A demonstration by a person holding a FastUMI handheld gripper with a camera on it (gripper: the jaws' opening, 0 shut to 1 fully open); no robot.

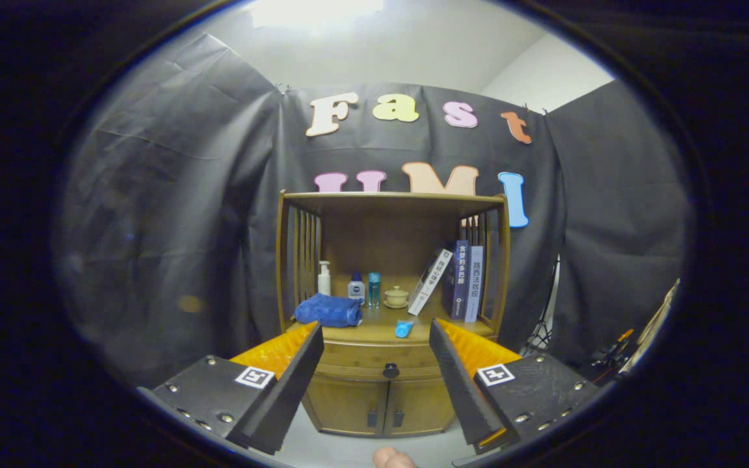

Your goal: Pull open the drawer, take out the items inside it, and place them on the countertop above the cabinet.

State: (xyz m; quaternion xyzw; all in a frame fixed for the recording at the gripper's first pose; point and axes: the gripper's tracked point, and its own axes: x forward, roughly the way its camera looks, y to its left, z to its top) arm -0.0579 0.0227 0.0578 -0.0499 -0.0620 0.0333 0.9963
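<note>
A wooden cabinet (391, 312) with a warm, smooth brown finish stands against the black cloth wall, its upper part an open shelf framed by slatted sides. Below the countertop (381, 328) runs the shallow drawer (374, 356), shut, with a small round dark knob (391, 371) at its centre; under it are two plain doors (381, 404) with short dark pulls.

On the countertop, a soft, rumpled blue towel (328, 310) lies by the left front corner. Behind it along the back stand a white pump bottle (324, 279), a small white bottle with a dark blue cap (356, 287), a slim teal bottle (374, 288) and a squat beige lidded cup on a saucer (396, 298). A small blue tube (404, 329) lies at the front edge, right of centre. Books (456, 281) fill the right side, one white volume leaning, the others upright.

The gripper (376, 335) is spread wide and holds nothing; its black wedge-shaped fingers (283, 390), backed with orange, frame the drawer and knob, which sit well beyond the tips. Nothing touches them.

The drawer's contents are hidden. A rounded pinkish shape (393, 459) below the cabinet is cut off and hard to make out. Dark clutter (608, 354) right of the cabinet is indistinct.
</note>
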